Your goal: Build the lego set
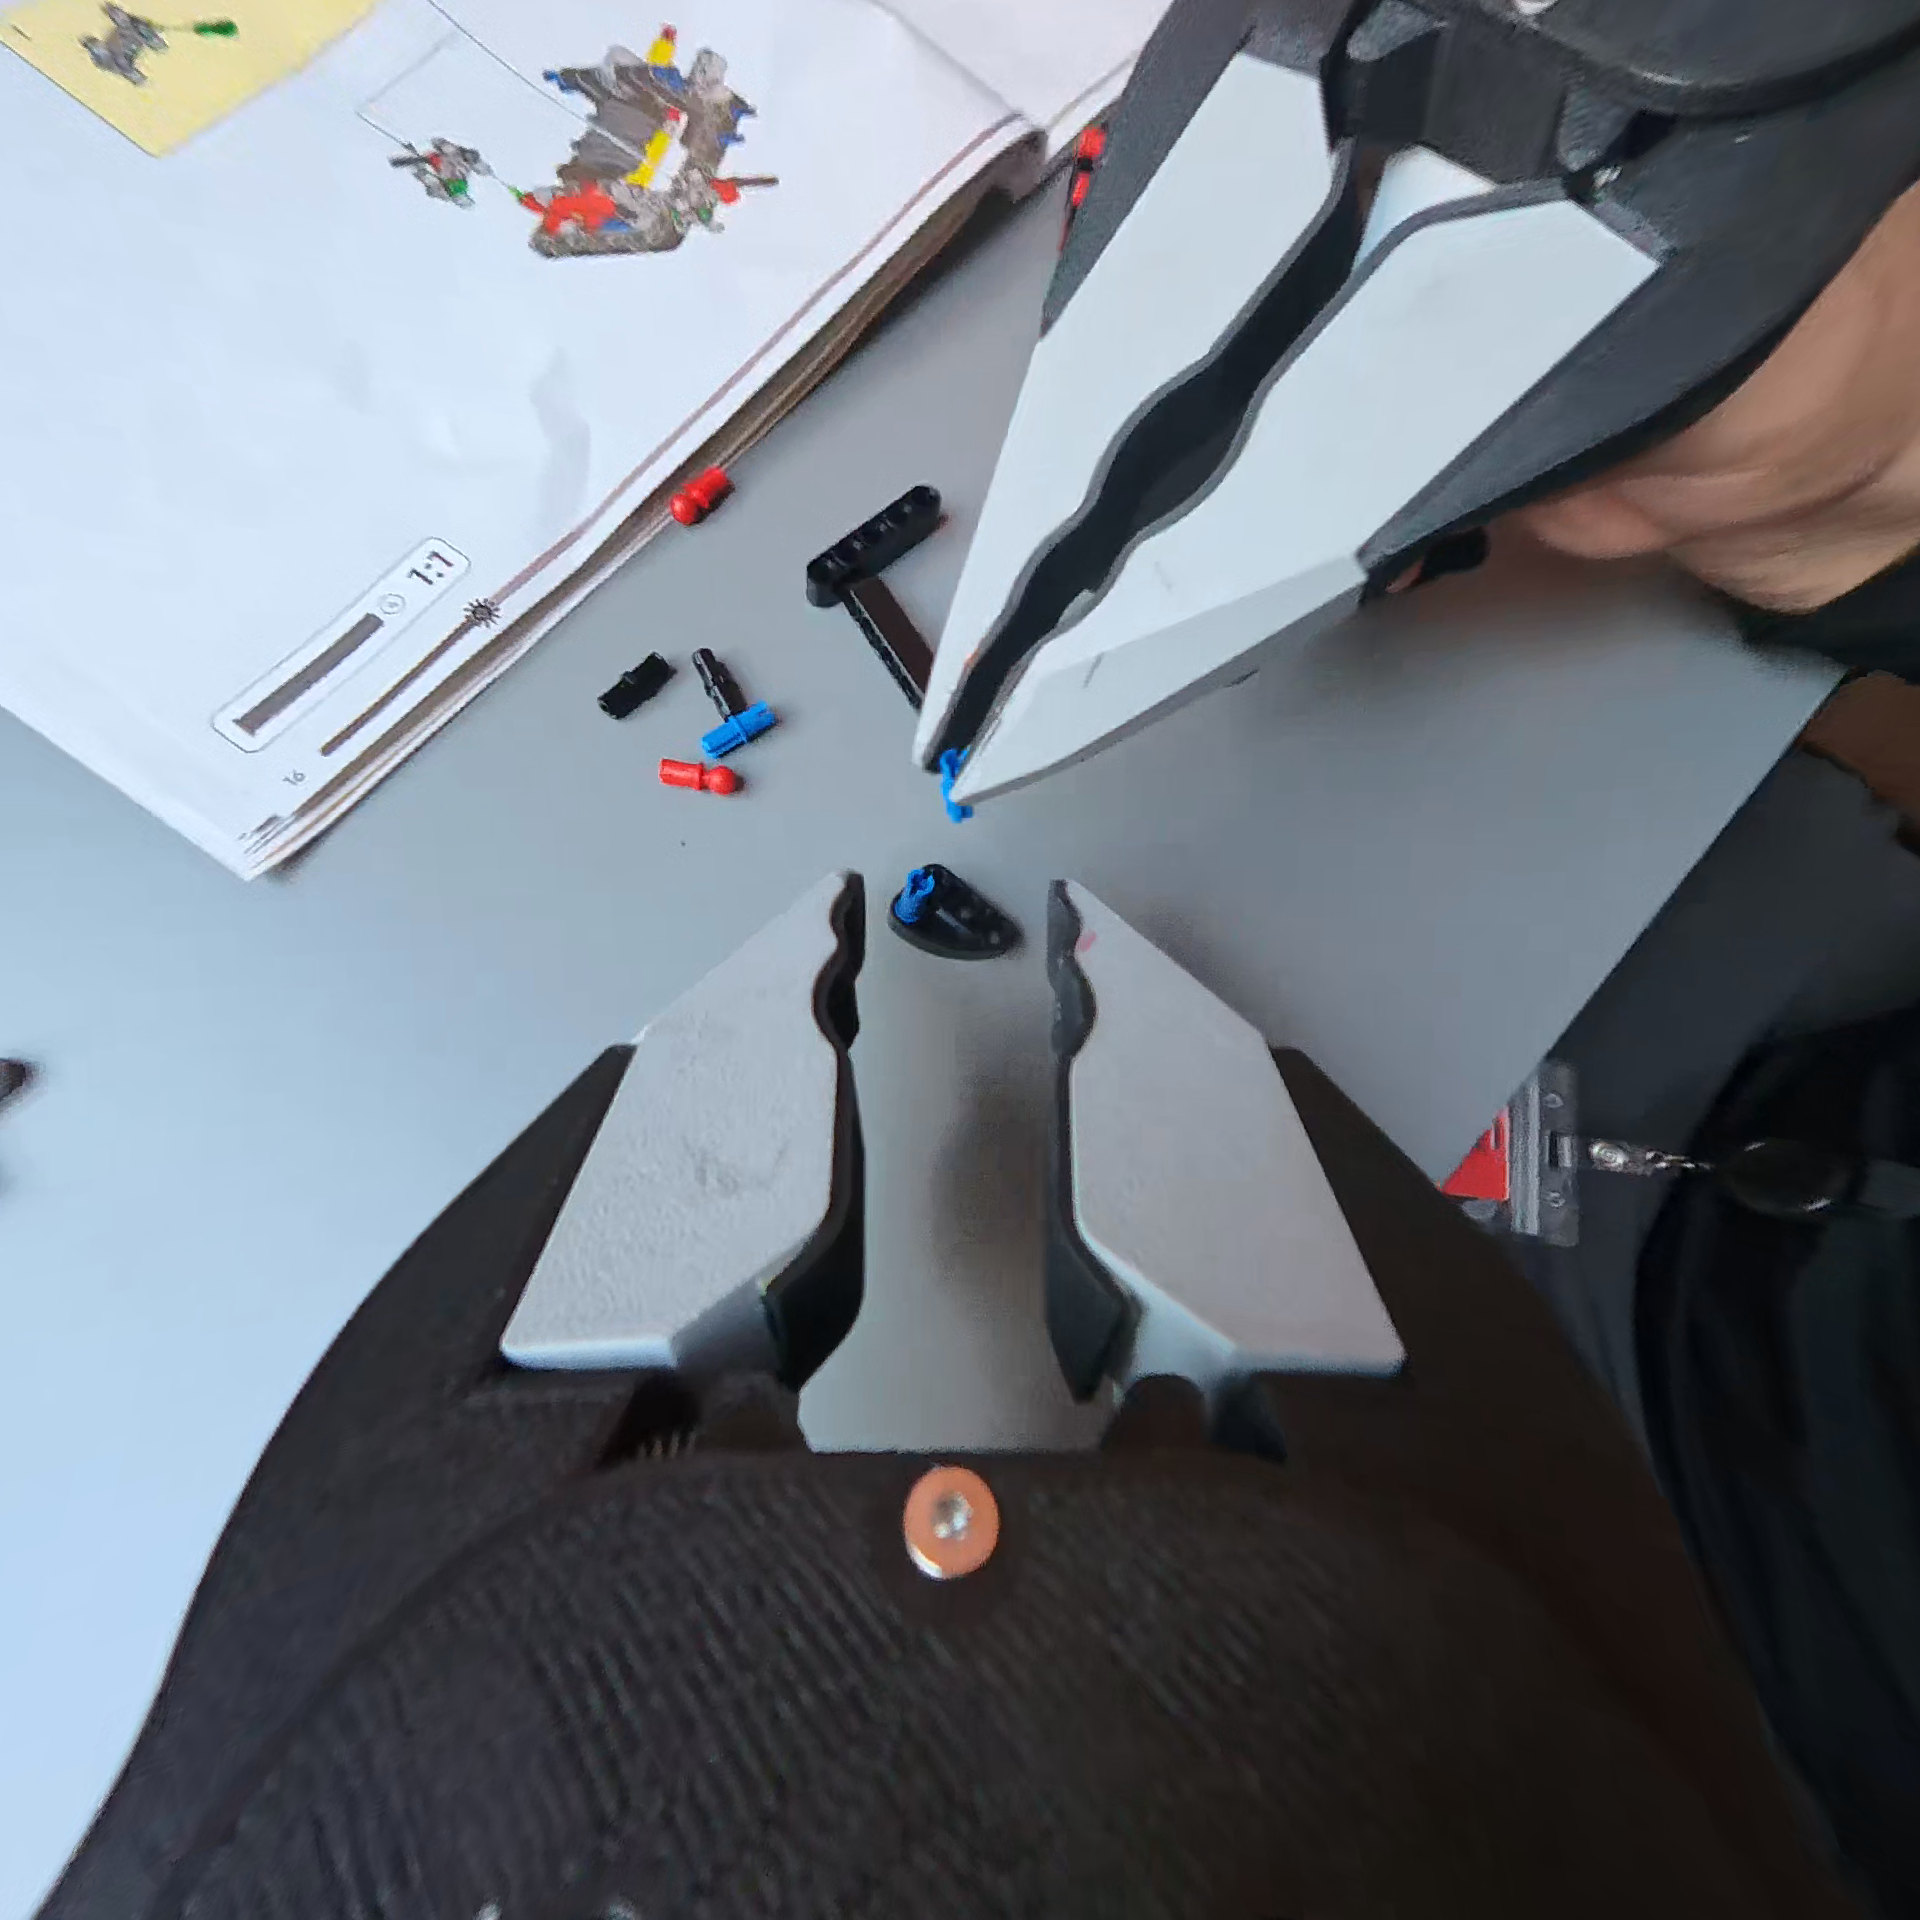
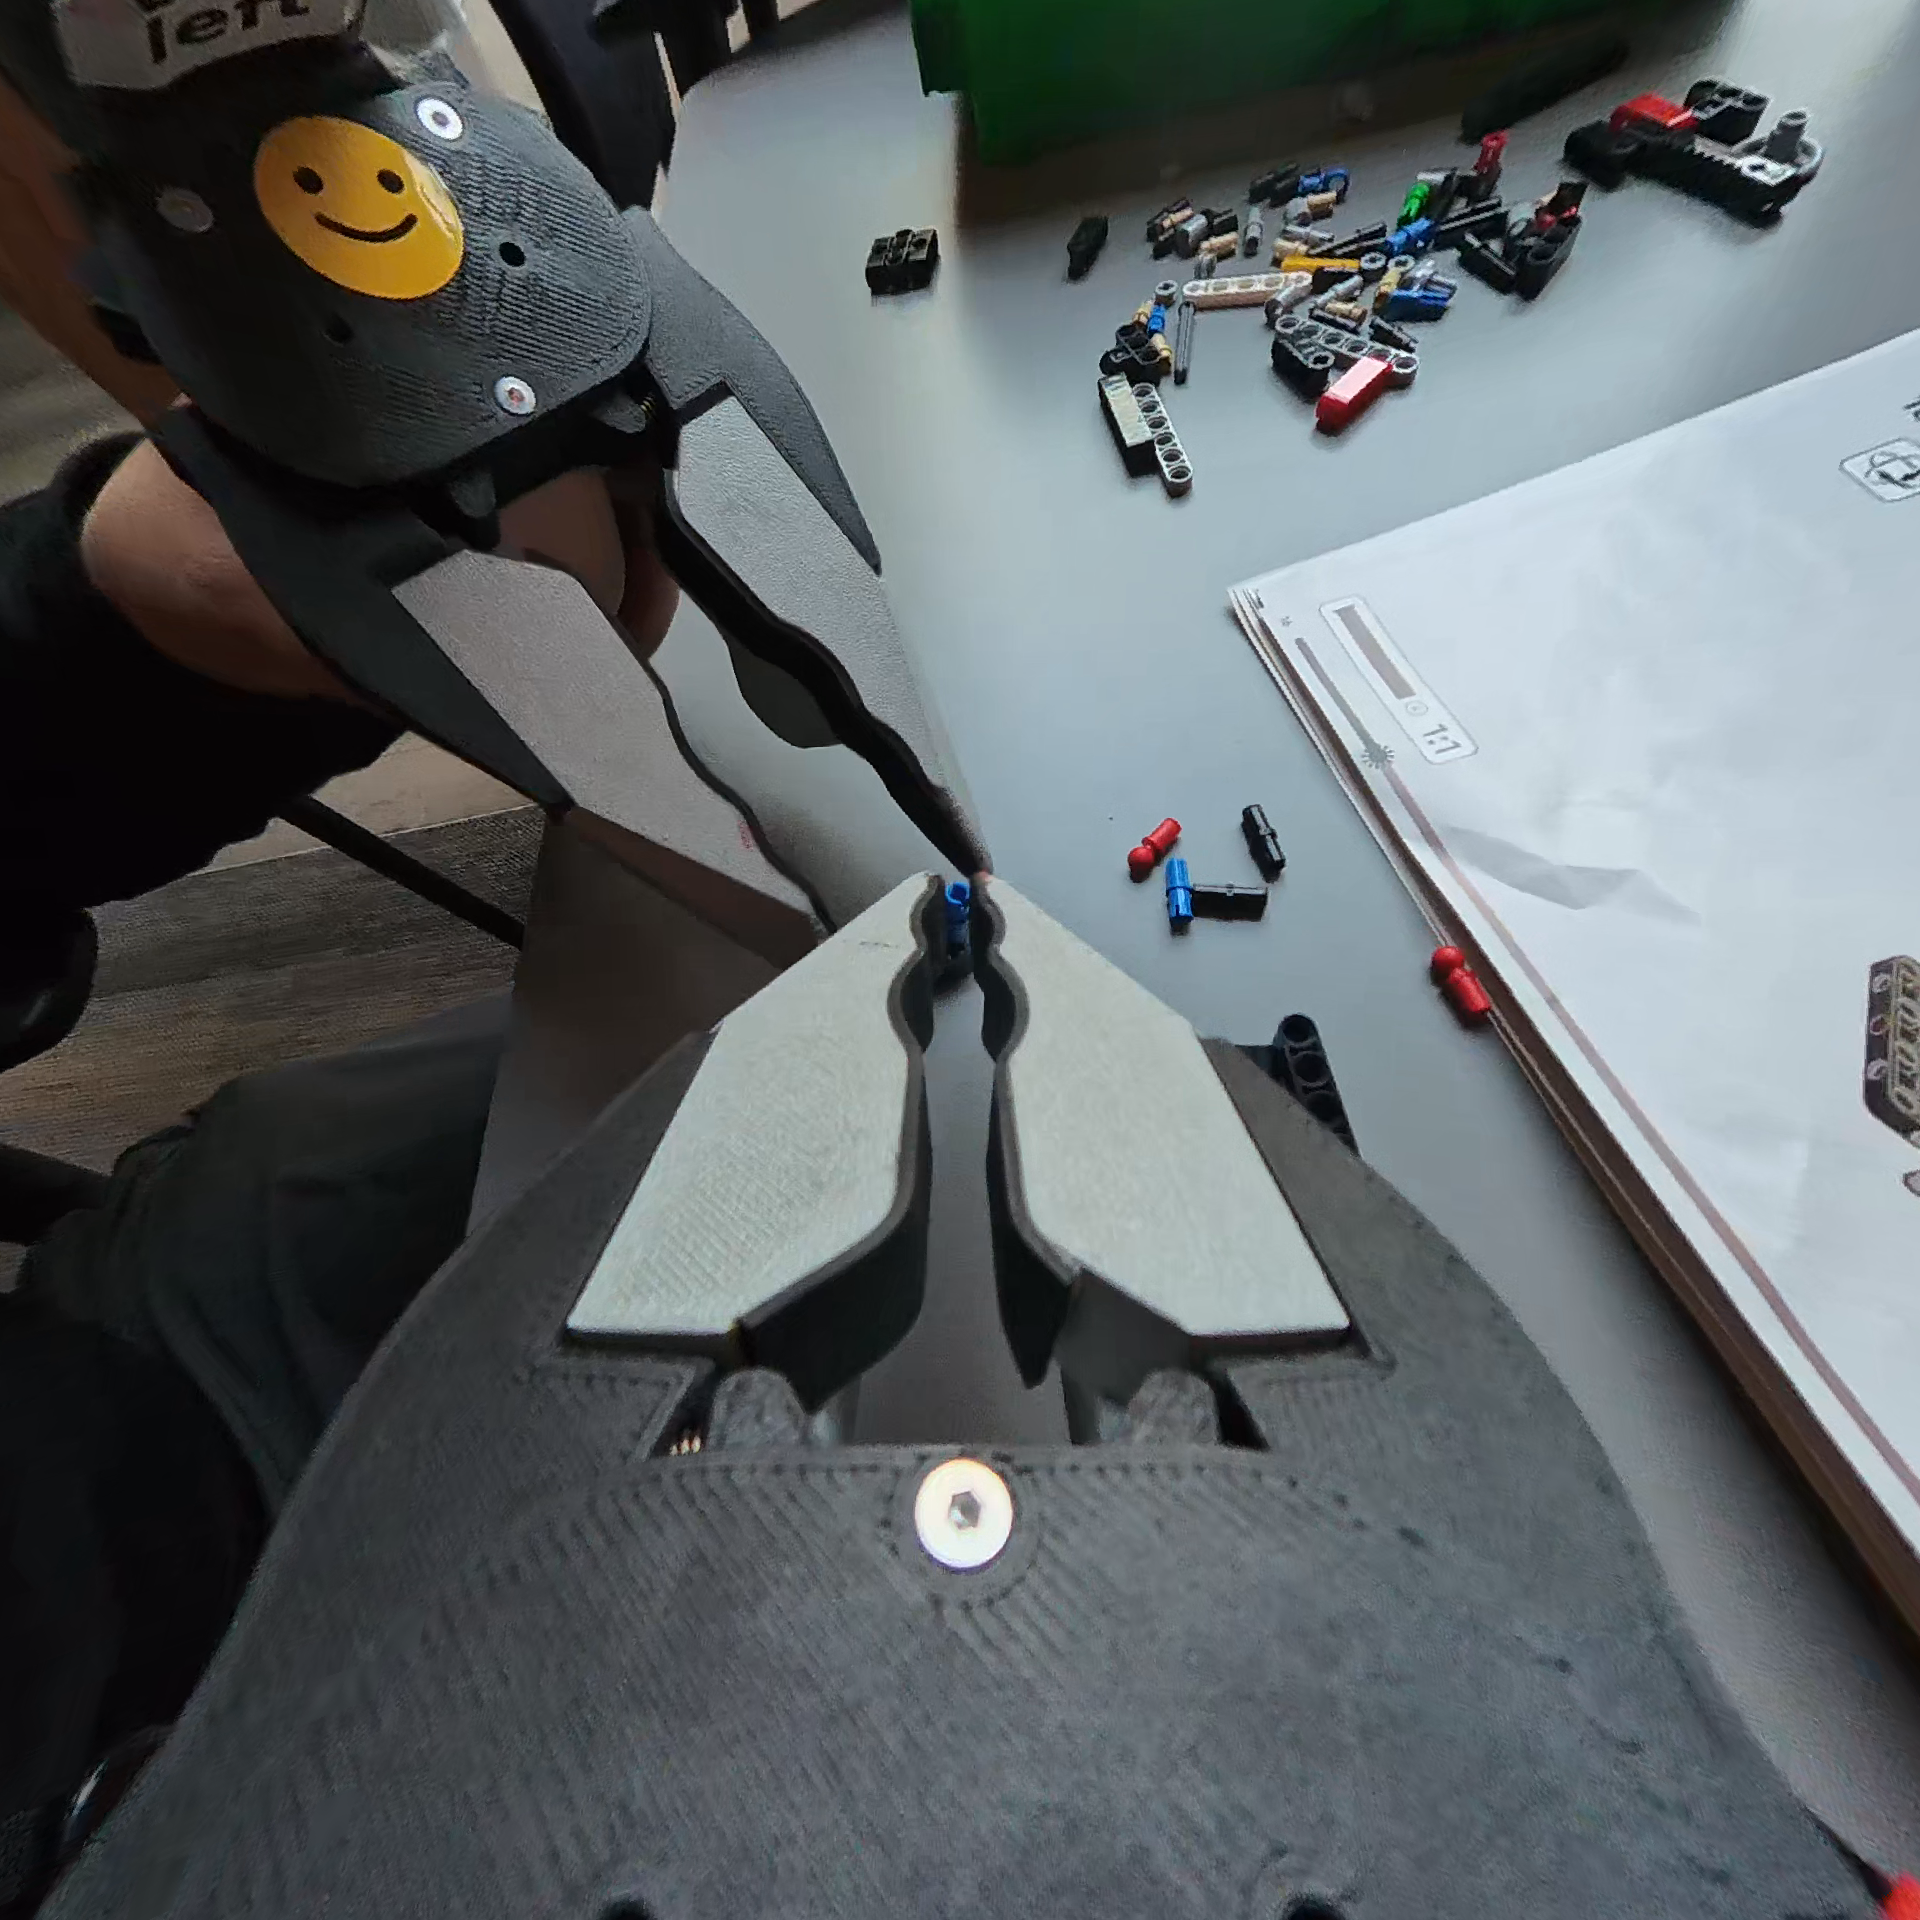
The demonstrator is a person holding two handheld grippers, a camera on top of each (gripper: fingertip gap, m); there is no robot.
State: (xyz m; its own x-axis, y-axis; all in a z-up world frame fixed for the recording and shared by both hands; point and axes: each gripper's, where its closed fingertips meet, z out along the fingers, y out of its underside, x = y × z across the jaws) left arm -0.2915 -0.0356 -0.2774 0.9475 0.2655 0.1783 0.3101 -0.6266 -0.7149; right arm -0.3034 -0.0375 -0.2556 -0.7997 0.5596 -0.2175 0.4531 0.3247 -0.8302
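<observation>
My left gripper [image 1: 954, 885] is open low over the grey table [image 1: 1351, 831]. A small black half-round piece with a blue pin [image 1: 951, 914] in it lies on the table just past its tips. My right gripper [image 1: 951, 774] comes in from the upper right, shut on a second blue pin [image 1: 954, 787], held just above and beyond that black piece. In the right wrist view the right gripper [image 2: 961, 894] pinches the blue pin [image 2: 956, 909] at its tips. The left gripper's fingers [image 2: 790, 561] reach in from the upper left and almost meet it.
An open instruction booklet [image 1: 416, 364] lies at the left. Loose red, blue and black pins [image 1: 727, 727] and a black T-shaped beam [image 1: 873, 545] lie beside it. A pile of parts [image 2: 1330, 281], a partial assembly [image 2: 1704, 145] and a green box [image 2: 1143, 62] sit farther back. My two grippers' fingertips are within a few centimetres of each other.
</observation>
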